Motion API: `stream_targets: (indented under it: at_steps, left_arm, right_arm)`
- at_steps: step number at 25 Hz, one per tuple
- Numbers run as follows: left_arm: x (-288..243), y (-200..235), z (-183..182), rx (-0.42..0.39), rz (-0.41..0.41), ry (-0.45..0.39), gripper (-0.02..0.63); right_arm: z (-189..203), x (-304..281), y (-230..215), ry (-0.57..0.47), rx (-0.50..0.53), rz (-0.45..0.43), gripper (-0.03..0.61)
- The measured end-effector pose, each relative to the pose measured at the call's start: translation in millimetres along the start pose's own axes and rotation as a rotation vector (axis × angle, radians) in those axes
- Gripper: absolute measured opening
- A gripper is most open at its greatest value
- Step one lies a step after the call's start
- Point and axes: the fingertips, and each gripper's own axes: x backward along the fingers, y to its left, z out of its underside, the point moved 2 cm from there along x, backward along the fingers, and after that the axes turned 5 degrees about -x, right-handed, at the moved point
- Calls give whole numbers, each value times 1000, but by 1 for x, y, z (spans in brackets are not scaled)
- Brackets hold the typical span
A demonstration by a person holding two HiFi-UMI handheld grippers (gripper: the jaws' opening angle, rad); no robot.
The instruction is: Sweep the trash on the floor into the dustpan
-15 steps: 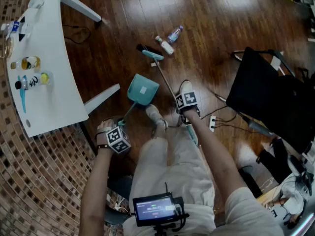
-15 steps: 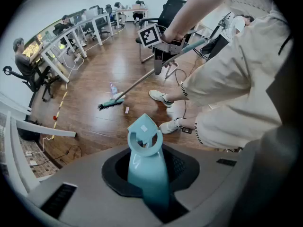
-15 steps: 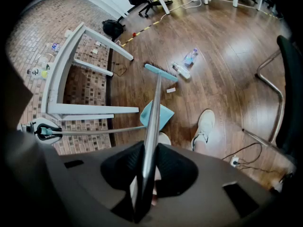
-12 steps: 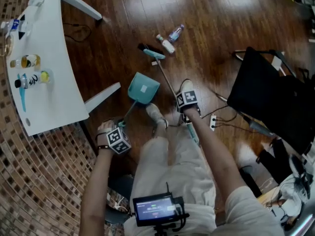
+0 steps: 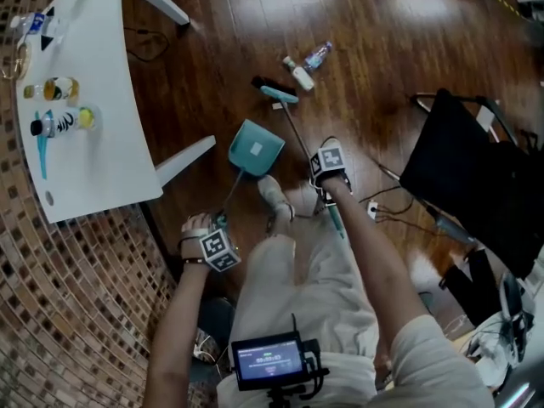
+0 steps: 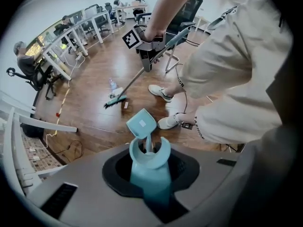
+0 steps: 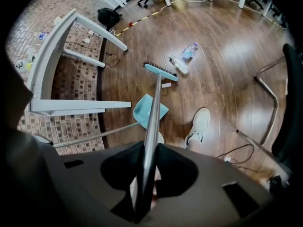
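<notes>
We record the floor of glossy wooden planks [image 5: 399, 41] as dark reddish brown. The tiled strip of floor [image 5: 76, 313] shows a brown-and-cream brick pattern. The teal plastic dustpan [image 5: 255, 149] carries a pale square label. The broom [image 5: 280, 97] has a teal head, black bristles and a silvery metal pole. The clear plastic bottle [image 5: 317, 55] bears a blue label; the small capped bottle [image 5: 299, 75] is white. We log the flat table [image 5: 93, 168] as white and the office chair [image 5: 476, 177] as black. Trousers [image 5: 297, 287]: beige. Shoes [image 5: 274, 195]: white. The left gripper [image 6: 149, 148] and right gripper [image 7: 144, 183] are grey, each bearing black-and-white square markers.
</notes>
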Motion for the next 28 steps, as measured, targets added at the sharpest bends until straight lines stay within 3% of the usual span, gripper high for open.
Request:
stream_targets:
  at_steps: [7,14,20,23,28]
  left_arm:
    - [3,0,12,-25,-34,-13,75]
    - [4,31,8,-12,-43,-12,78]
    - [0,54,-6,-22,7,19,77]
    - [0,50,-7,-41,47,19,78]
    - [-1,39,-10,-63,85,8,78]
  right_arm:
    - [5,-8,7,46,-4,-8,101]
    - [6,-6,11,92,-23,-52,101]
    - [18,-4,23,191,-51,-124,100]
    - [33,-2,36,263,-95,-189,100]
    - [60,4,49,337,-79,-238,100]
